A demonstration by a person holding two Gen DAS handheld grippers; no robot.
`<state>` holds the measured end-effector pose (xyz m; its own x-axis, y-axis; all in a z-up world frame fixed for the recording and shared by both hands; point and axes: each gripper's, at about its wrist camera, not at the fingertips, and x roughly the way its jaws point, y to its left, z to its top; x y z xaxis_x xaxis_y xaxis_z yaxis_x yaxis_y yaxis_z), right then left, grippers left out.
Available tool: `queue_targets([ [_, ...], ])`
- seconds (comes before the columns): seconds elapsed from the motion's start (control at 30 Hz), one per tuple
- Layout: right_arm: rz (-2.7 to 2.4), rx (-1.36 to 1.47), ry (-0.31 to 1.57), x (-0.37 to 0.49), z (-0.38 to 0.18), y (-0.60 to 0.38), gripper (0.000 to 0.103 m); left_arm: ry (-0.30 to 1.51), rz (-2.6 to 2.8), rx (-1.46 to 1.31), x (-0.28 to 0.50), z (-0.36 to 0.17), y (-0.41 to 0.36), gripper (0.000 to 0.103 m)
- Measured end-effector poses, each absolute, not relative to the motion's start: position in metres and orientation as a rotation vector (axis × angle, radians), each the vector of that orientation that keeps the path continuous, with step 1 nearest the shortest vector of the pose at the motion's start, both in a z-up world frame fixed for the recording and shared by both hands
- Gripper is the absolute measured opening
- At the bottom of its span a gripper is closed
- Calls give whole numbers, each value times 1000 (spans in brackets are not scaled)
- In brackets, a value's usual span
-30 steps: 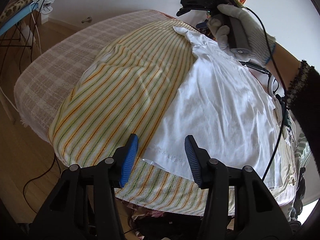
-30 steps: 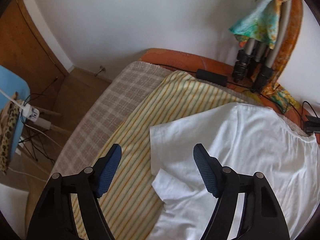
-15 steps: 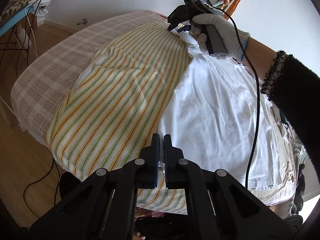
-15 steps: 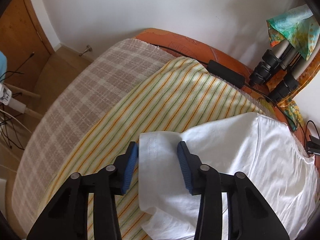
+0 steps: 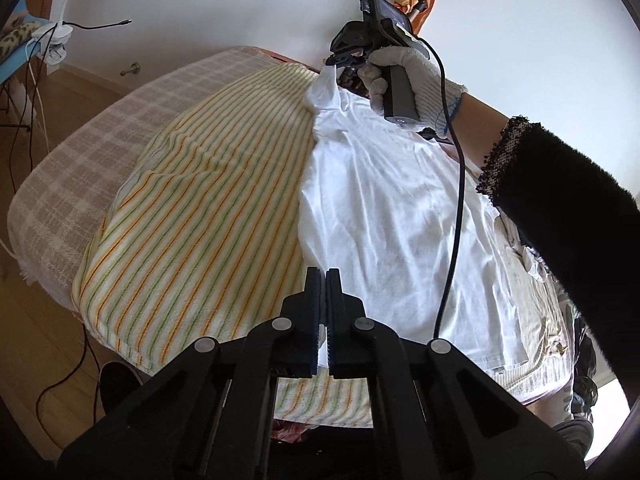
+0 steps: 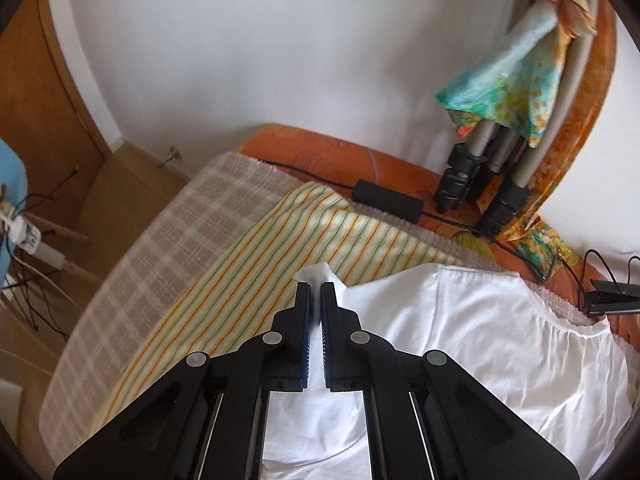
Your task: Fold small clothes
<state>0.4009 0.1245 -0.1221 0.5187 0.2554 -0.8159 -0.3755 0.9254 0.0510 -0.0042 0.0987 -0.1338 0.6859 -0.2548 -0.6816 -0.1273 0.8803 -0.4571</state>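
A white T-shirt [image 5: 400, 216] lies spread on a yellow striped towel [image 5: 208, 208]. My left gripper [image 5: 323, 276] is shut on the shirt's near left hem corner. My right gripper [image 6: 316, 290] is shut on the shirt's far left sleeve [image 6: 316, 270], whose tip pokes out past the fingertips; it also shows in the left wrist view [image 5: 340, 58], lifting the sleeve off the towel. The shirt's body [image 6: 480, 340] spreads to the right in the right wrist view.
The towel lies on a beige checked cover [image 5: 80, 152] over an orange-edged surface [image 6: 320, 148]. A black power brick [image 6: 386, 200] and tripod legs [image 6: 480, 176] with a colourful cloth [image 6: 508, 88] stand at the far edge. Wooden floor and cables [image 5: 48, 344] are on the left.
Both grippers went from open to shut on the shirt's left edge: the left on the hem corner, the right on the sleeve. The right one has lifted the sleeve a little.
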Motion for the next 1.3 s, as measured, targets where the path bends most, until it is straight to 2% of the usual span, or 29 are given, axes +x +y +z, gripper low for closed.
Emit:
queue_targets([
  [0.33,336,2,872,401,-94,29,3,818,-230,-411,5,-119,40,0],
  [0.6,208,10,893,393,-118,-53,3,904,-330,-388,18,-133,3,0],
  [1.03,192,-28,948,405,-151,-62,5,952,-372,-372,23,-144,-12,0],
  [1.13,183,-34,949,398,-146,-66,13,941,-375,-356,18,-140,-14,0],
  [1.2,187,-18,933,388,-138,-74,22,938,-391,-353,15,-137,-15,0],
  [1.3,190,2,910,368,-119,-90,25,915,-434,-346,2,-126,-14,0],
])
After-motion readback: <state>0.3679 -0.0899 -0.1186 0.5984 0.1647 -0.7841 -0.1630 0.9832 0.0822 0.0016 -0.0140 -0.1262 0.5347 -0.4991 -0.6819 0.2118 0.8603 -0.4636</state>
